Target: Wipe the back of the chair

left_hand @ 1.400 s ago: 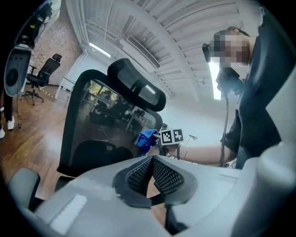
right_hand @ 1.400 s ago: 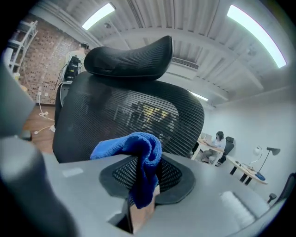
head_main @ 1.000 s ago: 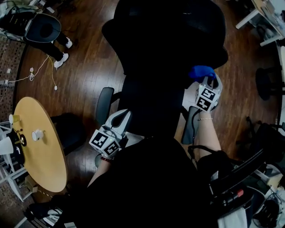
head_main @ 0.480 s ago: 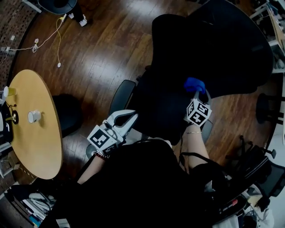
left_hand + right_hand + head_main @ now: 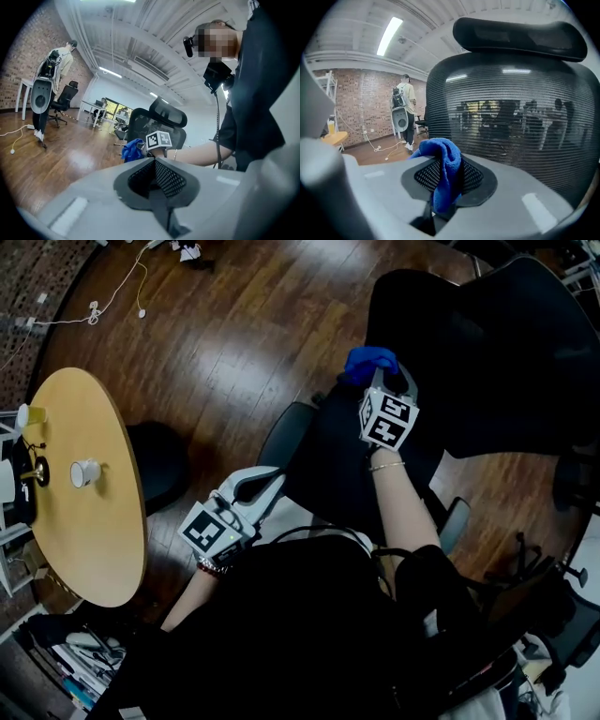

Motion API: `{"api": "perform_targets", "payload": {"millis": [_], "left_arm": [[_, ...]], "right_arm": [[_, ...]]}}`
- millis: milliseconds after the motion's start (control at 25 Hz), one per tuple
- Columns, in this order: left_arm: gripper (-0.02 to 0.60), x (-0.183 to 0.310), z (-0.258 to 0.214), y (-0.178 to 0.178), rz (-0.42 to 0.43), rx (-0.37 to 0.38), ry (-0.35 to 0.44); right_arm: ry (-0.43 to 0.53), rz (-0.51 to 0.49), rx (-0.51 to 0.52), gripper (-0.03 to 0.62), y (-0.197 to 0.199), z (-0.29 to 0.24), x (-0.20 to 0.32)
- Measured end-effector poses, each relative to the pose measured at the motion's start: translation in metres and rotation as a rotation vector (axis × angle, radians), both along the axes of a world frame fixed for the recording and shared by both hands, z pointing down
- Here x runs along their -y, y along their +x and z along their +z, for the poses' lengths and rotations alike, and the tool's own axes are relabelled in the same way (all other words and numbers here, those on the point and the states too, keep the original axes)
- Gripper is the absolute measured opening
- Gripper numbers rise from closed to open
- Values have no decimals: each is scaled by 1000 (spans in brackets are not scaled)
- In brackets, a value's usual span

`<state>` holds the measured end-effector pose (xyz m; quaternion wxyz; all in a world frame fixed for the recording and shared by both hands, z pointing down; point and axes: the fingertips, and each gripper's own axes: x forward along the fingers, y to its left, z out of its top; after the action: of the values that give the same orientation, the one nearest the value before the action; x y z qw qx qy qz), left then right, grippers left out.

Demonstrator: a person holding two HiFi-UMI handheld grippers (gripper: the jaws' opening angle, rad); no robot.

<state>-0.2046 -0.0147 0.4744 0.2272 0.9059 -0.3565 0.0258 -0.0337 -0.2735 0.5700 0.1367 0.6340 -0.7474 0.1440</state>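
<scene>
**A:** Where is the cloth, and what is holding it?

**B:** The blue cloth (image 5: 443,159) is pinched in the right gripper (image 5: 446,180). The jaws are closed on its middle. One bunch stands above the pads and a tail droops below them, so its long axis runs up and down.

**A:** And the chair?

**B:** The chair (image 5: 487,352) stands upright on the wooden floor (image 5: 216,343). In the right gripper view its mesh back (image 5: 506,117) fills the frame just behind the cloth, taller than wide, with the headrest (image 5: 520,33) across the top. The gripper points straight at the mesh. I cannot tell whether the cloth touches it.

**A:** What about the left side?

**B:** The left gripper (image 5: 153,174) is low and near the person's body, close to an armrest (image 5: 284,435). Its jaws are pressed together with nothing between them. It points towards the chair and the other gripper.

**A:** What has changed from half a second ago?

**B:** The right arm has stretched out. The cloth has risen in the head view and now sits at the near-left edge of the back, well above the left gripper. The left gripper has hardly moved. The head view has swung too, so the chair lies further right and the round counter (image 5: 84,549) shows more fully at the left.
</scene>
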Motion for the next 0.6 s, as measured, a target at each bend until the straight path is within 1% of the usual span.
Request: {"api": "perform_targets", "payload": {"millis": [160,280,400,520,600], "left_arm": [[5,-9,7,6,-3,-4,-37],[5,-5,6,21,8,-11,-42],[5,0,2,47,34,-36,-42],[5,3,-1,77,64,-58,-52],[5,4,0,96,89,-58,-48]], "right_arm": [[11,-22,-21,81,6,0,-2],[12,5,-25,81,26,-1,-8],[10,51,-49,98,74,-1,-18],[-3,89,-87,106,132,-1,-37],[-15,127,-115,107,174,-1,-53]]}}
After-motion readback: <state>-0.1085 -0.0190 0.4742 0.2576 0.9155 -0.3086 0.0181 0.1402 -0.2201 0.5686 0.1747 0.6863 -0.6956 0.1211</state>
